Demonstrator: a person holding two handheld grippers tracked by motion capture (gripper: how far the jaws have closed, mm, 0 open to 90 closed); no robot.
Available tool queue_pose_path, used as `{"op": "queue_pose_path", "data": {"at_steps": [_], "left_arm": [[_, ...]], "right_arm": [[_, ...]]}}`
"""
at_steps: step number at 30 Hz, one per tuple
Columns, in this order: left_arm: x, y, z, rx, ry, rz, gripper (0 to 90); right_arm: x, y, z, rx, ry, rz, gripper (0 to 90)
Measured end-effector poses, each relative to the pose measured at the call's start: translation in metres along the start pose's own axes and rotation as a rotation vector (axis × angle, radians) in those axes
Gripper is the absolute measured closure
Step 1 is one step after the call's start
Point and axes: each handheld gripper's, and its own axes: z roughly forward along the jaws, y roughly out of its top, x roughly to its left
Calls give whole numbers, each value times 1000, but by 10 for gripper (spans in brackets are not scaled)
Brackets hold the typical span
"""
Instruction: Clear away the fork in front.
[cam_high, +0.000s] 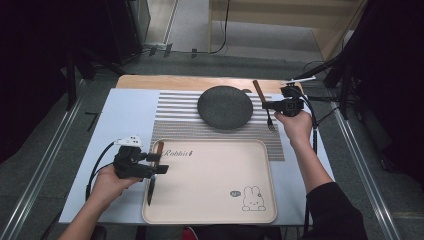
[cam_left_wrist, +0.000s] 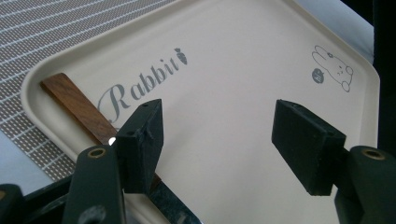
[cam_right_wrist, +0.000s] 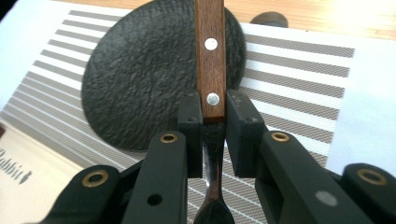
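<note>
1. Knife, with a wooden handle and dark blade, lies along the left rim of the cream tray, its blade pointing toward the person; in the left gripper view the handle rests on the tray's raised edge.
2. Left gripper hovers over that knife with its jaws spread wide and nothing between them; the left gripper view shows one pad just above the handle, not gripping it.
3. Tray carries the word "Rabbit" and a small rabbit drawing near its right corner.
4. Beyond the tray, a striped placemat lies on the pale blue table cover, with a dark round plate on it.
5. Right gripper, beside the plate's right edge, is clamped on a wooden-handled fork, tines toward the person.
</note>
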Motion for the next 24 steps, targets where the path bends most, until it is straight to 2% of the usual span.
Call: {"op": "queue_pose_path", "data": {"at_steps": [9,11,18,21,24], "left_arm": [[5,9,3,-10,20,-14,337],[7,14,4,-11,20,-27,337],[11,32,9,-26,39,-24,337],[15,41,10,-40,19,-36,336],[18,51,11,-58,21,-49,337]], "right_arm": [[14,-7,4,-12,30,-37,762],[17,-8,5,-24,25,-55,762],[32,-9,8,-54,54,-92,762],[38,-9,9,-63,70,-98,762],[44,-9,11,-66,83,-108,762]]}}
